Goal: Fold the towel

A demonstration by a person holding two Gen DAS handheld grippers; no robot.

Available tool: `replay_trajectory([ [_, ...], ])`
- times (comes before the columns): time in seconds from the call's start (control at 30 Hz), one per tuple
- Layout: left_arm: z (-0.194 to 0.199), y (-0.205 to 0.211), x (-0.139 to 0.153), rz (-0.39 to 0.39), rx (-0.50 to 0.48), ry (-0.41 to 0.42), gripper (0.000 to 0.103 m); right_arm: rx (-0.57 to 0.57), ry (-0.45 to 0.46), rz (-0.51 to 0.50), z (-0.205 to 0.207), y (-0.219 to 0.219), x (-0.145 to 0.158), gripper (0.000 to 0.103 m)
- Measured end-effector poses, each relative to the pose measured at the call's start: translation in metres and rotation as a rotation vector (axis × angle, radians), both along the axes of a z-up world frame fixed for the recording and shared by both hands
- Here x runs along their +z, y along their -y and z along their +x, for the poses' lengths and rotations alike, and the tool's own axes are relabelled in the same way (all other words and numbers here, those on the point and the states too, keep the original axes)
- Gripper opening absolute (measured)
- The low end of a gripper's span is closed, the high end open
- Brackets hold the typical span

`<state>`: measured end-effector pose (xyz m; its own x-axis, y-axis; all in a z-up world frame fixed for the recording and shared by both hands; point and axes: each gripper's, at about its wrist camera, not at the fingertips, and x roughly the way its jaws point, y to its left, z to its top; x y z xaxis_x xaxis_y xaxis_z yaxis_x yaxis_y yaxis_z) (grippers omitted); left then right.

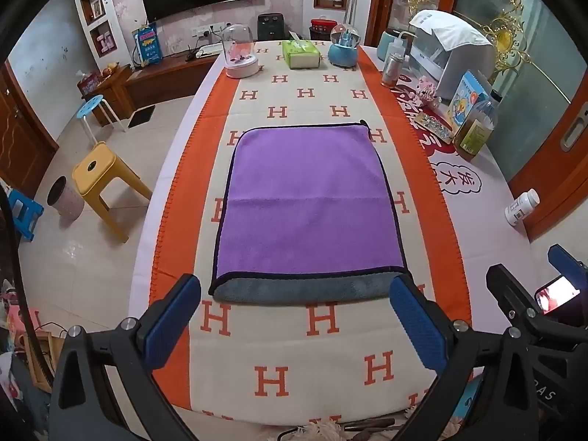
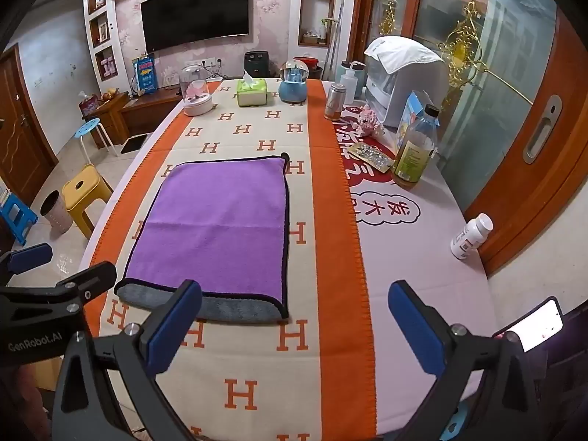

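A purple towel (image 1: 308, 202) with a dark hem lies flat on the H-patterned table cloth (image 1: 272, 334), folded over so a grey strip of its underside shows along the near edge. It also shows in the right wrist view (image 2: 217, 228). My left gripper (image 1: 294, 316) is open and empty, held just in front of the towel's near edge. My right gripper (image 2: 294, 323) is open and empty, near the towel's near right corner. The right gripper shows at the right edge of the left wrist view (image 1: 529, 275), and the left gripper at the left of the right wrist view (image 2: 62, 268).
At the far end of the table stand a glass dome (image 1: 240, 53), a green tissue box (image 1: 299, 53) and a blue snow globe (image 1: 343, 47). Along the right side are a white appliance (image 1: 452, 55), an oil bottle (image 1: 476, 128) and a white pill bottle (image 1: 520, 207). Stools (image 1: 104, 180) and a bin stand on the floor at left.
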<state>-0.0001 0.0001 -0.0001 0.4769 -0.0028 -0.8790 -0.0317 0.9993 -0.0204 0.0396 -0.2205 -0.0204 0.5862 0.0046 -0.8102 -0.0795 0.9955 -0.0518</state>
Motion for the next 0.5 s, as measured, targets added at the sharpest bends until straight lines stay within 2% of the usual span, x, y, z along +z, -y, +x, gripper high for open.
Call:
replay_trajectory([
  [0.5, -0.0012, -0.0029, -0.0042, -0.007, 0.002, -0.011, 0.102, -0.002, 0.0, 0.003, -0.0021, 0.0016, -0.001, 0.102],
])
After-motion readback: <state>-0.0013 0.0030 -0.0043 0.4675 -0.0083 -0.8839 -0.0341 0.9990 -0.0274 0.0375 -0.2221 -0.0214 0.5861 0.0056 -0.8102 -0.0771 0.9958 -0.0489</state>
